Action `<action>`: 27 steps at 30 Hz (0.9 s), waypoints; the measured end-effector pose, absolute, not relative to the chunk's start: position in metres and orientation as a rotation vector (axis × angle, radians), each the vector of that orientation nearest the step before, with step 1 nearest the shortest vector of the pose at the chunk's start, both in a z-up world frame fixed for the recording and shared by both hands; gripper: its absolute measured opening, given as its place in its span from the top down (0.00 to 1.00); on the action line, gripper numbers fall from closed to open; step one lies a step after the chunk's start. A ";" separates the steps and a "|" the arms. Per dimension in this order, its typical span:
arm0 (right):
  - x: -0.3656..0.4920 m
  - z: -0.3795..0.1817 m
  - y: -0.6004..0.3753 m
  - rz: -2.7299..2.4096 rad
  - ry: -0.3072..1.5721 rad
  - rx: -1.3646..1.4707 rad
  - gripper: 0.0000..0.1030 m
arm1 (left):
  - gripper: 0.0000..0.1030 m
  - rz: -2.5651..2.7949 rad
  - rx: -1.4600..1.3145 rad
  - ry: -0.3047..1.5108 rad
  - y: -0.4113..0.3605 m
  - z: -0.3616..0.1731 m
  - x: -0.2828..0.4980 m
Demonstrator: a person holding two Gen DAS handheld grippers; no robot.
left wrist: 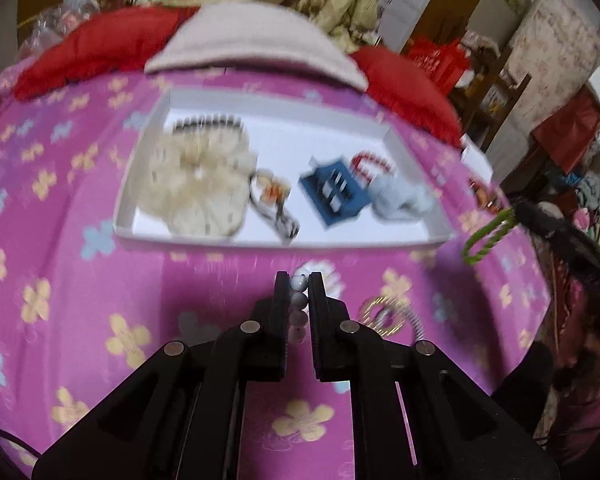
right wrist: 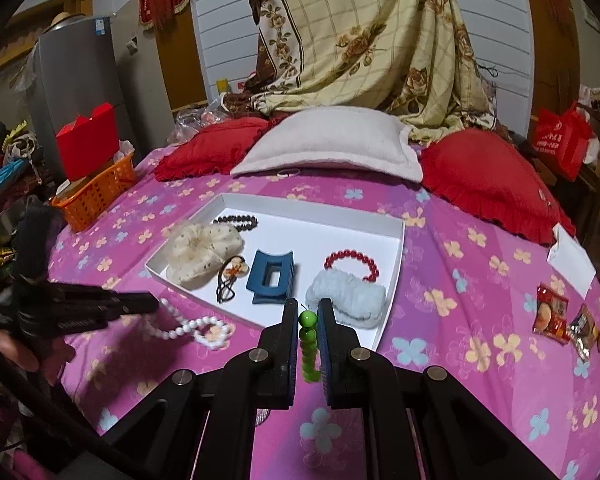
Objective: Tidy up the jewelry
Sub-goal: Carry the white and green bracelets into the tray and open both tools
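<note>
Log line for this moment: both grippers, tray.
left gripper: shut on white bead bracelet | right gripper: shut on green bead bracelet | both short of white tray

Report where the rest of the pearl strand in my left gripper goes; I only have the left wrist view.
Observer: The pearl strand trails from the left gripper and lies looped on the bedspread.
Operator: Now the right gripper's grip.
Observer: The right gripper is shut on the green bead bracelet, beads stacked between its fingers.
Operator: Name the blue blur in the tray.
Observer: A blue claw clip, left of the white fluffy band.
</note>
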State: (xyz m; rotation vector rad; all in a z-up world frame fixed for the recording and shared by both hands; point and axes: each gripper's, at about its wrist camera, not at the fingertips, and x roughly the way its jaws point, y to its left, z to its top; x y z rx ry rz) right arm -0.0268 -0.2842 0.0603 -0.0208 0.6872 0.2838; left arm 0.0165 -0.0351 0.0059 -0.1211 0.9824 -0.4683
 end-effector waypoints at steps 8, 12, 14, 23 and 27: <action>-0.002 0.080 -0.280 0.300 0.670 -0.037 0.91 | 0.93 -0.457 -0.062 0.870 -0.040 0.065 0.035; 0.019 0.084 -0.275 0.297 0.675 -0.061 0.91 | 0.93 -0.439 -0.023 0.832 -0.047 0.083 0.052; 0.032 0.084 -0.272 0.299 0.683 -0.068 0.91 | 0.93 -0.425 -0.005 0.822 -0.053 0.088 0.064; 0.088 0.064 -0.259 0.298 0.745 -0.079 0.91 | 0.93 -0.405 0.062 0.822 -0.090 0.083 0.122; 0.109 0.055 -0.258 0.300 0.764 -0.064 0.91 | 0.92 -0.401 0.074 0.838 -0.108 0.069 0.146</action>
